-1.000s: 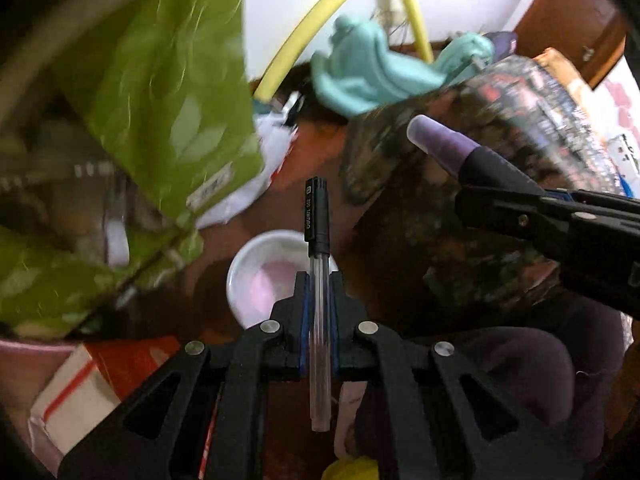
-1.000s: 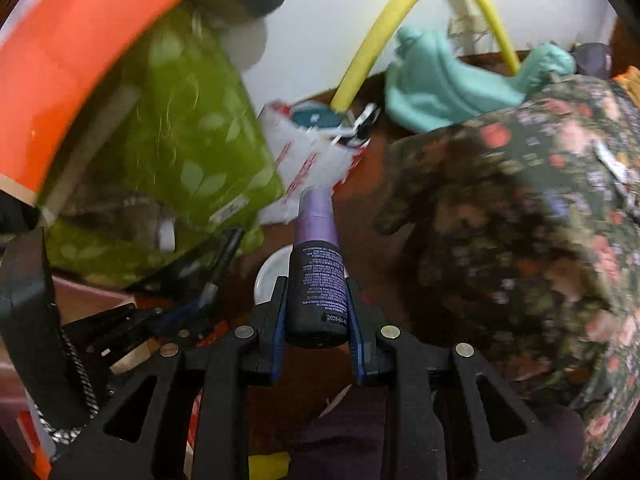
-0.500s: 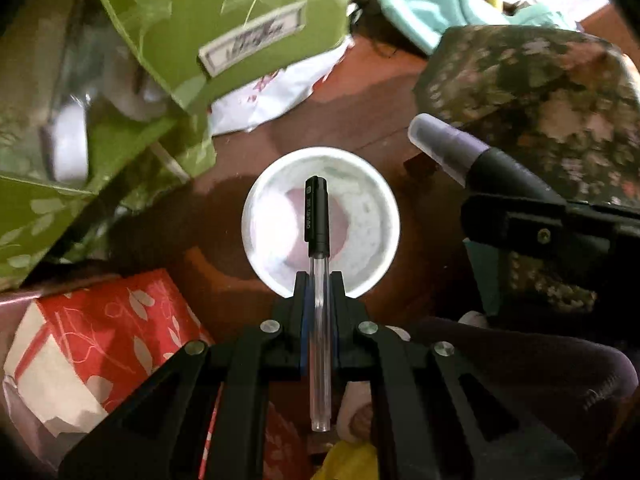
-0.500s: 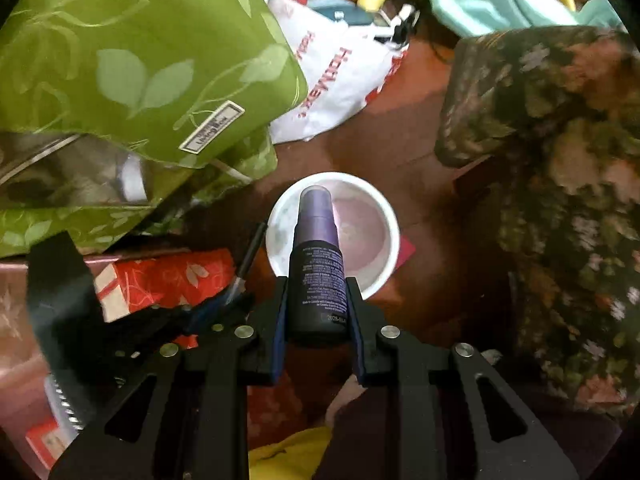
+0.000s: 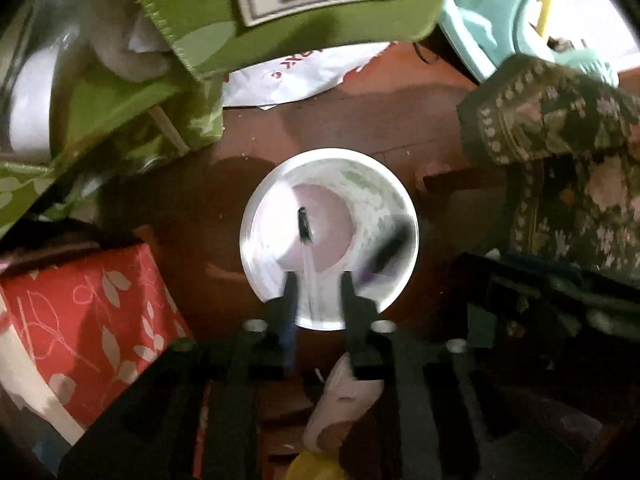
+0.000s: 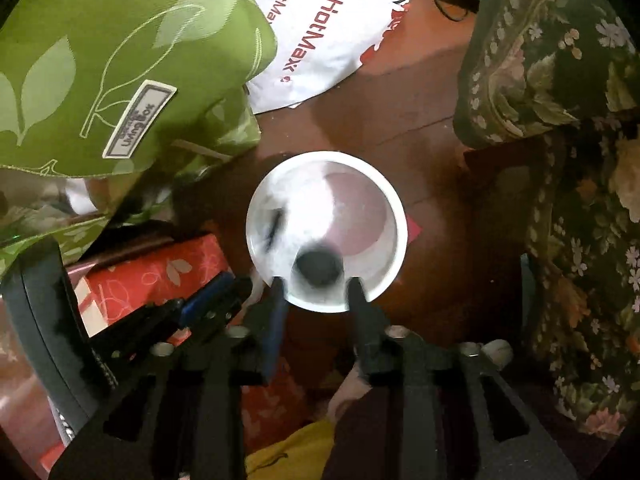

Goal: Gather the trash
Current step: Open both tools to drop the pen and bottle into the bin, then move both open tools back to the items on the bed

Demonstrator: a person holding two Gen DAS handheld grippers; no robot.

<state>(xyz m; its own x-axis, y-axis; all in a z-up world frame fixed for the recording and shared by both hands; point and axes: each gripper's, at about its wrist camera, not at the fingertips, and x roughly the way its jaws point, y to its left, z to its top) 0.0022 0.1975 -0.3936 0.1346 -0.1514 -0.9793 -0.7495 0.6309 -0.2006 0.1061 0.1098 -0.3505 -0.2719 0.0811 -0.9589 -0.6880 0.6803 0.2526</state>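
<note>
Below both grippers, on the brown floor (image 5: 360,120): one white round bin (image 5: 256,216), open top, pale pink inside.

Left gripper (image 5: 318,292): points steeply down over the near rim of the bin. Jaws spreading, a gap on either side of the pen (image 5: 306,236). Pen: clear barrel, black cap, cap end downward, blurred, loose between the jaws and over the bin's mouth; no pad presses on it.

Right gripper (image 6: 316,292): also pointing down over the bin (image 6: 400,236), just beside the left gripper (image 6: 192,312). Jaws spreading. Dark spray bottle (image 6: 318,268), seen end-on and blurred, between the jaw tips and within the bin's opening, free of both pads. In the left wrist view the same bottle (image 5: 384,256) shows as a dark and purple smear against the bin's right inner wall.

Surroundings: green leaf-print fabric bag (image 6: 100,60) at upper left; white plastic carrier bag (image 6: 320,40) with red lettering behind the bin; red leaf-print box (image 5: 80,300) to the left; dark floral cloth (image 6: 560,160) to the right.
</note>
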